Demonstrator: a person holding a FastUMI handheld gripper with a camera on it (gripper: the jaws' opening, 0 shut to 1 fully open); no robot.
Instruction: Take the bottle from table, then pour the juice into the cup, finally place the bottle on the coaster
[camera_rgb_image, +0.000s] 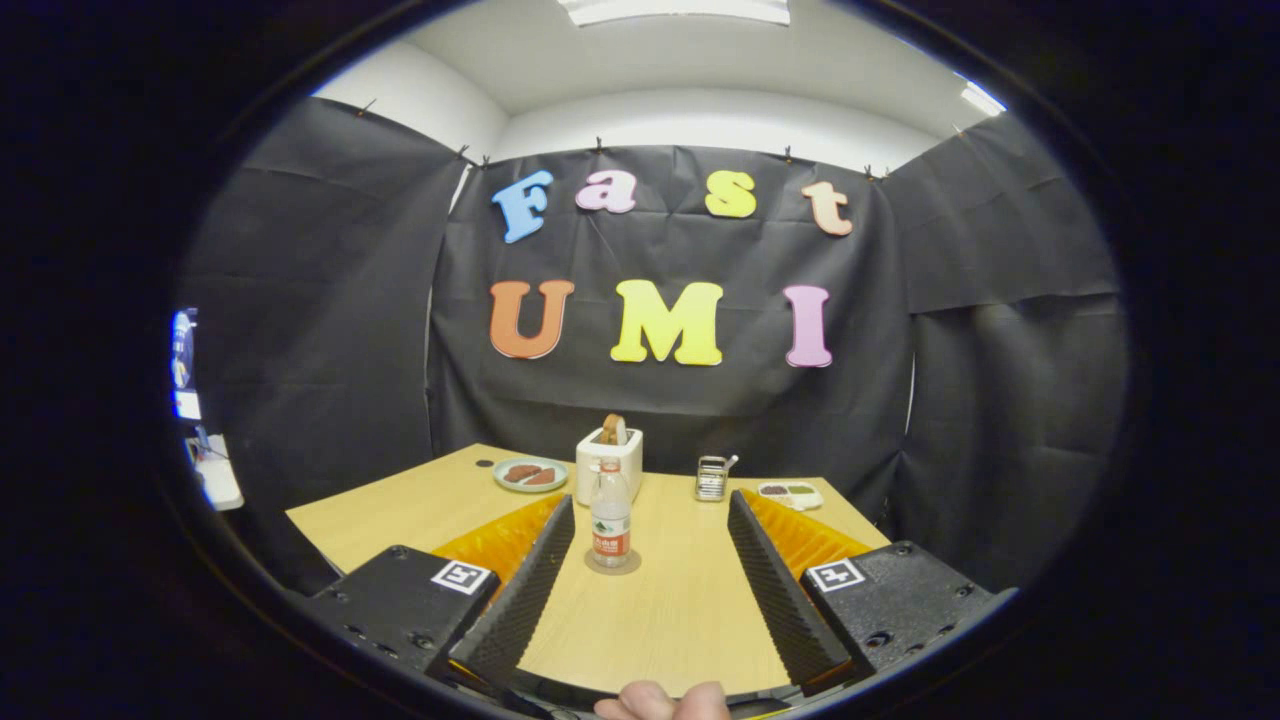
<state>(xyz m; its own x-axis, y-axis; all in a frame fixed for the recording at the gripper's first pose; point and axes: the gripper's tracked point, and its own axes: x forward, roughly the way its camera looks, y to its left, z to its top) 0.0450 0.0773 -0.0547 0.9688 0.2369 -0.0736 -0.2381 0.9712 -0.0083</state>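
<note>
A clear plastic bottle (610, 522) with a red and white label stands upright on a round coaster (613, 565) on the wooden table (690, 600). It is just ahead of my gripper (650, 500), in line with the gap and nearer the left finger (535, 575) than the right finger (775, 575). The gripper is open and nothing touches its fingers. A small metal cup (711, 478) with a handle stands farther back, beyond the right fingertip.
A white toaster (609, 462) holding a slice of bread stands right behind the bottle. A plate with food (530, 473) lies to its left and a small white dish (790, 492) at the back right. A person's fingers (665, 700) show below the gripper.
</note>
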